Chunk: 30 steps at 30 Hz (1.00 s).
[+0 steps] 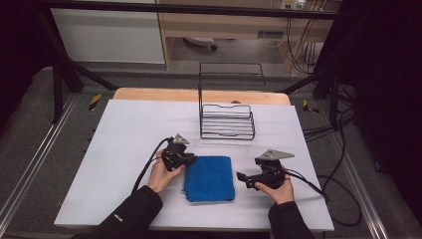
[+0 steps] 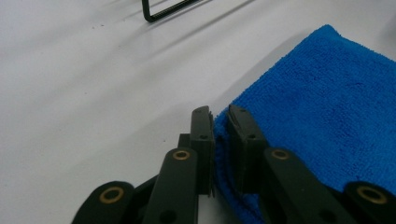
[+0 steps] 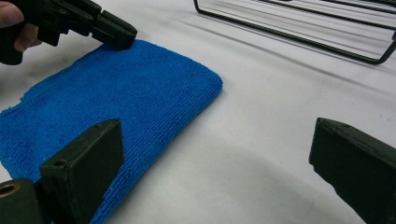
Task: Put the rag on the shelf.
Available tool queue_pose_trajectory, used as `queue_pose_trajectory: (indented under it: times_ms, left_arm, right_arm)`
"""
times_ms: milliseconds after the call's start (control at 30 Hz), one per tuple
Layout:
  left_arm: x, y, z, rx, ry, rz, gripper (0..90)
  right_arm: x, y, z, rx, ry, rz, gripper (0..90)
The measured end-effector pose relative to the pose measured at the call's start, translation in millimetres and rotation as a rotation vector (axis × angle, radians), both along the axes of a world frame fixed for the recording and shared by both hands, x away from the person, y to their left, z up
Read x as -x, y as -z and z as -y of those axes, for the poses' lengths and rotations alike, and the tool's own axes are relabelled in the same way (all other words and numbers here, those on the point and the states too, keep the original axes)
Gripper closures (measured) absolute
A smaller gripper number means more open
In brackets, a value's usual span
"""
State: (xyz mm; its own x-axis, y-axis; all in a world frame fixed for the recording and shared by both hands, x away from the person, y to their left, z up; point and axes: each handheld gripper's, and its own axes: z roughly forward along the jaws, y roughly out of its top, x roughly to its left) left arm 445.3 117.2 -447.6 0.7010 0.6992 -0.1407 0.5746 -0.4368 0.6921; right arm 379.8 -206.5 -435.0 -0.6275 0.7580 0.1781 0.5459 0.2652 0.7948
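Left tool (image 2: pixel 221 122) is clenched on the far left corner of the blue cloth (image 1: pixel 211 178); right tool (image 3: pixel 217 154), beside the cloth, gapes released; lifting remains

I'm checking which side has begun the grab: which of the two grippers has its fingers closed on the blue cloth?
The left gripper, pinching the blue cloth at its corner; the right gripper has fingers spread wide, gripping nothing.
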Motion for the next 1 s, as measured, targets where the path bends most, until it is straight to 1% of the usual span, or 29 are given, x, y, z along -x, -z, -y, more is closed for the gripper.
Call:
queue_pose_trajectory:
  times_ms: [133,167,267,333,400,500,567,600,700,800,867,900,1000]
  left_arm:
    - [0.8,0.8,1.2,-0.012,0.010,0.020,82.2]
    - [1.0,1.2,1.4,-0.012,0.010,0.025,82.2]
    - [0.8,2.0,0.2,-0.002,0.007,0.018,82.2]
    - [1.0,2.8,-0.2,0.008,0.002,0.019,82.2]
    - [0.8,3.2,-0.3,0.012,0.001,0.020,82.3]
    - [0.5,3.2,-1.1,0.011,0.005,0.016,82.2]
    - [0.6,3.4,-1.2,0.012,0.006,0.019,82.2]
    - [0.6,3.5,-1.3,0.011,0.008,0.020,82.2]
    - [0.9,4.0,-1.6,0.015,0.009,0.024,82.1]
    - [0.8,4.8,-2.6,0.026,0.006,0.023,82.1]
    - [0.4,4.9,-3.3,0.028,0.007,0.020,82.1]
    - [0.5,4.8,-3.3,0.027,0.008,0.020,82.0]
    - [1.3,5.4,-3.3,0.031,0.007,0.027,82.0]
  right_arm:
    - [-4.4,-1.0,-1.2,-0.006,0.011,0.013,2.1]
    - [-6.0,-1.3,-2.3,-0.001,0.011,0.013,1.7]
    - [-12.1,-1.8,-8.0,0.028,0.004,0.012,1.6]
    - [-17.8,-1.4,-12.9,0.034,0.013,0.003,2.1]
    - [-24.4,-0.7,-17.4,0.028,0.013,-0.005,3.1]
    - [-34.7,-1.5,-25.1,0.035,0.016,-0.016,7.5]
    - [-41.2,-1.0,-29.2,0.008,0.023,-0.031,11.4]
    - [-45.6,0.5,-32.4,0.005,0.028,-0.035,13.3]
    - [-53.7,5.8,-39.1,0.029,0.026,-0.036,19.0]
    - [-59.5,12.4,-44.6,0.033,0.026,-0.039,26.6]
    - [-61.0,15.1,-46.0,0.033,0.033,-0.053,31.9]
    - [-61.5,16.4,-46.5,0.041,0.036,-0.056,35.1]
    - [-61.3,18.9,-46.7,0.071,0.034,-0.062,40.5]
